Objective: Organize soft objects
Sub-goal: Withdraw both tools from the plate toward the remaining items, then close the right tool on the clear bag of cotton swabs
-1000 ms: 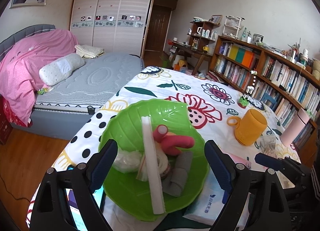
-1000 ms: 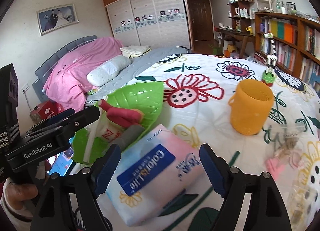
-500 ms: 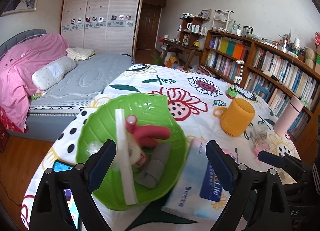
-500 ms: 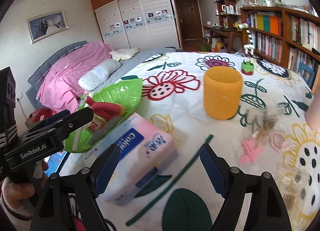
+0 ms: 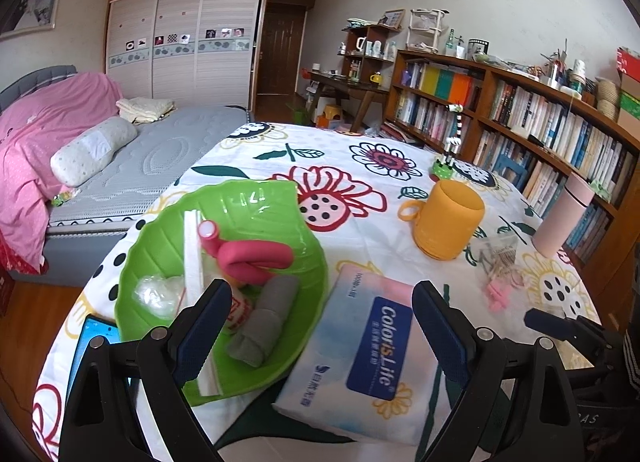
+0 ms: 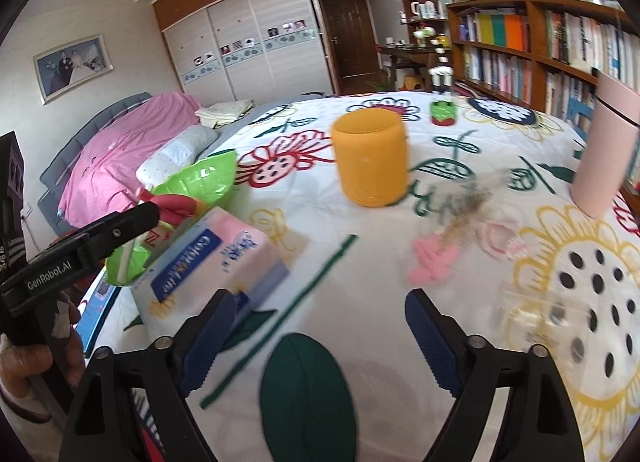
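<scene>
Tissue pack (image 5: 360, 350) beside green bowl (image 5: 160, 246), orange cup (image 5: 448, 222) beyond

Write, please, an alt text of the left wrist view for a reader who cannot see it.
The open left gripper hovers over a floral tablecloth, between a green leaf-shaped bowl and a Colorislife tissue pack. The bowl holds a pink foam curler, a grey roll and white strips. An orange mug stands behind.

Both grippers: black plastic frames, silver screws, blue ribbed pads (image 5: 202, 324). Left gripper (image 5: 320, 326) side printed "GenRobot.AI" in white. Right gripper (image 6: 316, 336) matches. Hand (image 6: 38, 358) grips black handle.
</scene>
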Demonstrator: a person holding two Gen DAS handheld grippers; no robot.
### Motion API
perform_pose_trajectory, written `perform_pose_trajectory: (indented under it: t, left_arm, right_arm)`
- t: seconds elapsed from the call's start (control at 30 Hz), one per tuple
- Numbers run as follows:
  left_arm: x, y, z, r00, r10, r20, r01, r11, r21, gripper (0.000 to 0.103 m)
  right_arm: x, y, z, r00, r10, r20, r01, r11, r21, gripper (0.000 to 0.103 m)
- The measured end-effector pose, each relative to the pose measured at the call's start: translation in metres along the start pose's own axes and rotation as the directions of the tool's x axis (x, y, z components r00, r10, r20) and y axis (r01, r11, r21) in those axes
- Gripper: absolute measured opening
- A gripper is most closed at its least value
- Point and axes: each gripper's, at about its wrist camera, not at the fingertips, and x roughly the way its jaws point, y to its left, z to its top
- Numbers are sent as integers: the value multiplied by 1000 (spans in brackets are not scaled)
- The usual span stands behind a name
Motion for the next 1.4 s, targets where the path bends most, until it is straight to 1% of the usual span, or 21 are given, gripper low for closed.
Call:
perform_pose_trajectory:
  t: [0.07,0.3,0.47,0.6,0.8,1.07,1.23,1.3,1.4]
  left_arm:
    - [1,-4,1,1000,-2,1,2,1000,9,95]
    - [6,-24,2,1000,-28,-11,28,999,42,95]
    - [7,-39,2,999,-44,-20,46,996,74,95]
    - [10,-51,1,998,-60,-31,62,994,91,95]
    - [13,-70,1,996,-75,-41,80,988,129,95]
    - [19,-89,-2,994,-94,-62,103,981,162,95]
    - [21,-97,-4,992,-106,-74,118,977,179,95]
    - [22,-99,-5,991,-111,-78,123,975,182,95]
    - [23,-102,-5,990,-116,-81,129,974,186,95]
  right_arm:
    - [-5,-10,-4,1000,-16,3,16,1000,14,90]
    - [-23,-39,-15,995,-101,14,100,994,50,91]
    - [-39,-64,-25,984,-172,37,169,983,70,96]
    - [-49,-82,-31,978,-204,40,200,975,97,100]
    - [-50,-101,-39,969,-246,5,244,963,111,102]
    - [-37,-114,-44,965,-256,-62,262,956,130,102]
    - [-28,-123,-44,955,-281,-99,293,944,152,102]
    - [-25,-124,-42,954,-279,-106,294,942,163,102]
    - [-21,-121,-39,960,-259,-107,274,948,161,103]
